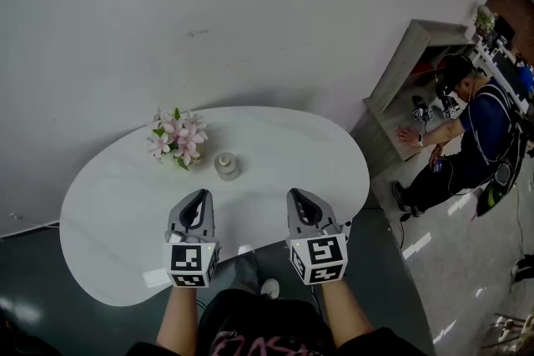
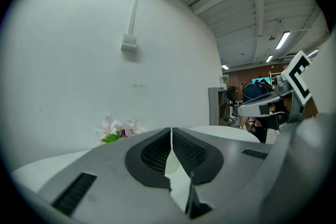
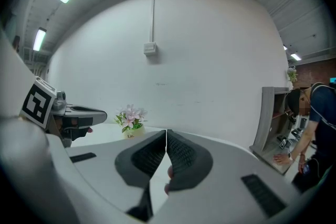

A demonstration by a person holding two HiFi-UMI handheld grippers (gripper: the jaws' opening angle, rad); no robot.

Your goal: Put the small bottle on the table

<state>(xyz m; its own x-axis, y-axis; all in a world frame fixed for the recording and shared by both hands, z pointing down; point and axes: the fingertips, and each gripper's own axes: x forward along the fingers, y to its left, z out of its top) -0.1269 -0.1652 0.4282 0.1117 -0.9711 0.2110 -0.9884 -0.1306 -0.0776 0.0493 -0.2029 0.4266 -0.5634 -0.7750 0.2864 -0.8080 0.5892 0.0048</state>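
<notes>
Bottle placement looks done to us: the small bottle [image 1: 226,166] stands upright on the white table [image 1: 117,213], just beside the potted flowers [image 1: 177,137], with nothing touching it. Left gripper [image 1: 199,196] has its jaws pressed together with nothing between them. Right gripper [image 1: 298,196] is the same, tips meeting and empty. Both hover over the table's near edge, apart from the bottle. We judge nothing is left except backing the grippers away.

left tool [image 2: 171,131]: jaws together, nothing gripped
table [image 2: 44,165]: white, below tool
flowers [image 2: 118,129]: pink, beyond left jaw
wall box [image 2: 128,42]: high on wall
</notes>
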